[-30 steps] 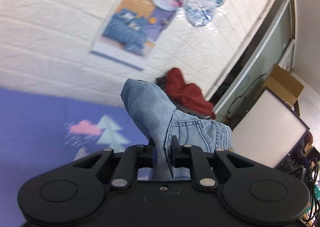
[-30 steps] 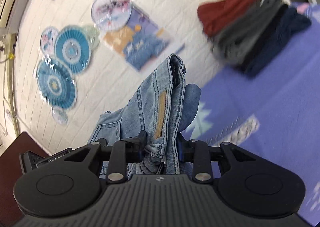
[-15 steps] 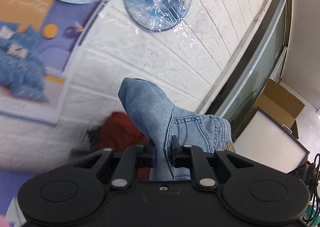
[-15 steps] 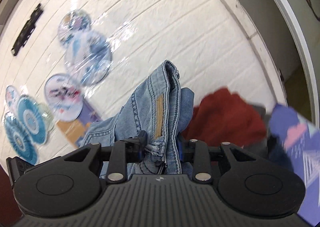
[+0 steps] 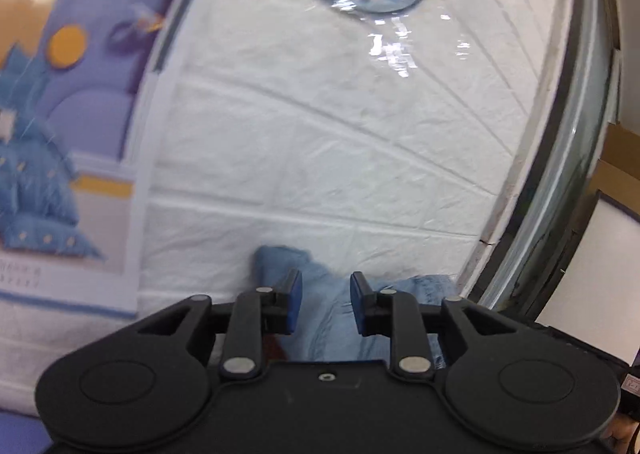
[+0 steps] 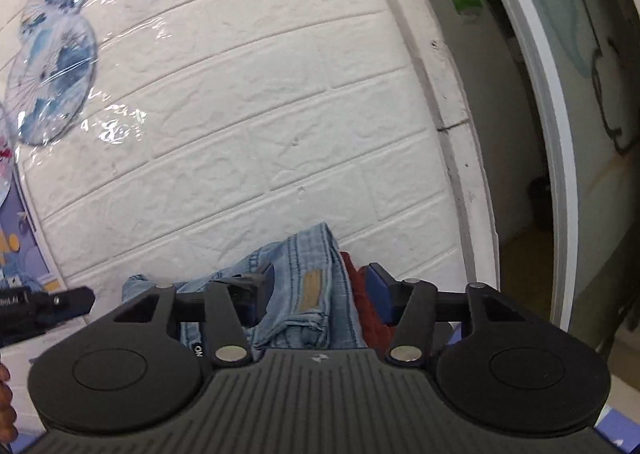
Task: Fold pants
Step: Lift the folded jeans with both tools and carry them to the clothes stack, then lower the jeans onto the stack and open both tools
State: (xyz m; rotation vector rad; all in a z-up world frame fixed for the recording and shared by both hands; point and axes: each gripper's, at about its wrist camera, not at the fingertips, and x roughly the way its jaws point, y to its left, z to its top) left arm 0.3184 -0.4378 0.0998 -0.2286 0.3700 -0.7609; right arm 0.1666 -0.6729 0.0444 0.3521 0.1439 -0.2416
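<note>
Left gripper (image 5: 326,304): fingers apart, not clamping the jeans (image 5: 332,318), which sit low betw. them. Right gripper (image 6: 320,294): fingers wide apart too, denim waistband w/ tan patch bunched betw. them, red cloth (image 6: 366,314) just beside. White brick wall (image 6: 260,113) behind.

Left gripper (image 5: 326,302): black body, round side discs, silver pivot screws, blue pads (image 5: 295,304).
Right gripper (image 6: 316,296): black, ribbed grey housing, silver screws, blue pads (image 6: 378,288).

No legible text (poster (image 5: 68,173) print too blurred).
</note>
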